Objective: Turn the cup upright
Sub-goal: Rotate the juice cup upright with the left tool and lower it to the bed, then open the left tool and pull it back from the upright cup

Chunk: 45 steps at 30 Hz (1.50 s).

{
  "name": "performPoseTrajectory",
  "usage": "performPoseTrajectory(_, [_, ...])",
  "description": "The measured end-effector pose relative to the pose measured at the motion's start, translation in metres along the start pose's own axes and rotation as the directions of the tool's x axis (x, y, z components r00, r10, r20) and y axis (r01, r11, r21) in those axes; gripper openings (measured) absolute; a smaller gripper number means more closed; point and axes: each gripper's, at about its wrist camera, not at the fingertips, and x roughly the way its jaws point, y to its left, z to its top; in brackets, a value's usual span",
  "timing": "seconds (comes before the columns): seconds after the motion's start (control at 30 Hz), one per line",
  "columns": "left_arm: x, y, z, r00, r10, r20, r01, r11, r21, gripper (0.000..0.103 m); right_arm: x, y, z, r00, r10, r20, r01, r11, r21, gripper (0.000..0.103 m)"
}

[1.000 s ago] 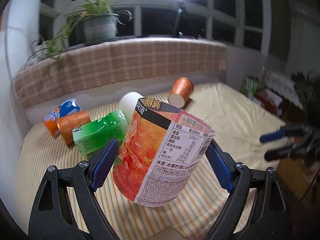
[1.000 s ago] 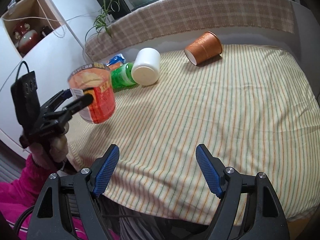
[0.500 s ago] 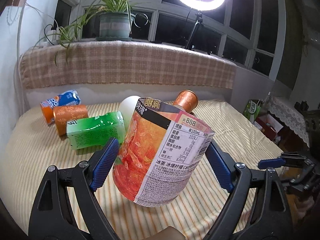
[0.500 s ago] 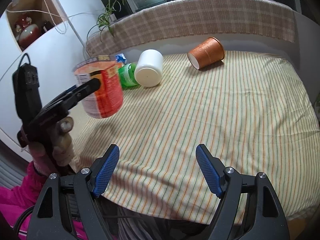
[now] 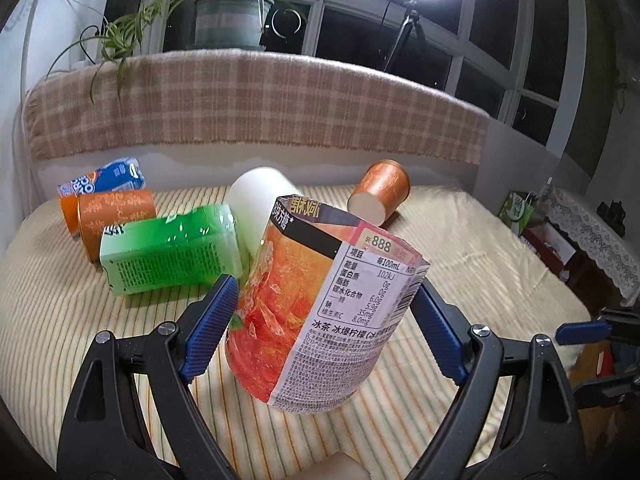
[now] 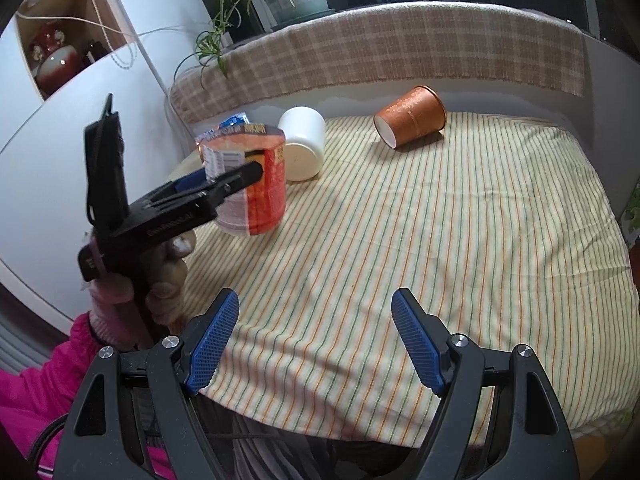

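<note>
My left gripper [image 5: 320, 320] is shut on a red-orange cup wrapped in an iced-tea label [image 5: 316, 320]. The cup stands nearly upright, mouth up, slightly tilted, low over the striped tablecloth [image 5: 460, 248]. In the right wrist view the same cup [image 6: 256, 184] is held by the left gripper [image 6: 240, 172] at the table's left side. My right gripper [image 6: 316, 340] is open and empty over the table's front edge.
On their sides lie a white cup [image 5: 260, 200] [image 6: 302, 148], a copper cup [image 5: 380, 196] [image 6: 410, 120], a green cup [image 5: 172, 248], an orange cup [image 5: 116, 216] and a blue-orange one [image 5: 100, 184]. A plaid-covered ledge [image 5: 256, 100] bounds the back.
The left gripper carried the cup rightward and lower over the table, closer to the white cup, with the cup more upright. The right gripper stayed open and almost still.
</note>
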Motion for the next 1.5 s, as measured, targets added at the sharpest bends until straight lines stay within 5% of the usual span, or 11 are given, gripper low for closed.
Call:
performPoseTrajectory(0.93, [-0.021, 0.017, -0.015, 0.997, 0.047, -0.058, -0.045, 0.998, 0.033, 0.09, 0.008, 0.019, 0.008, 0.999, 0.007, 0.042, -0.007, 1.0, -0.01, 0.079])
performPoseTrajectory(1.5, [-0.075, 0.026, -0.019, 0.992, 0.128, 0.013, -0.128, 0.99, 0.063, 0.099, 0.002, 0.042, 0.023, 0.974, -0.131, 0.187, 0.14, 0.989, -0.036, 0.079])
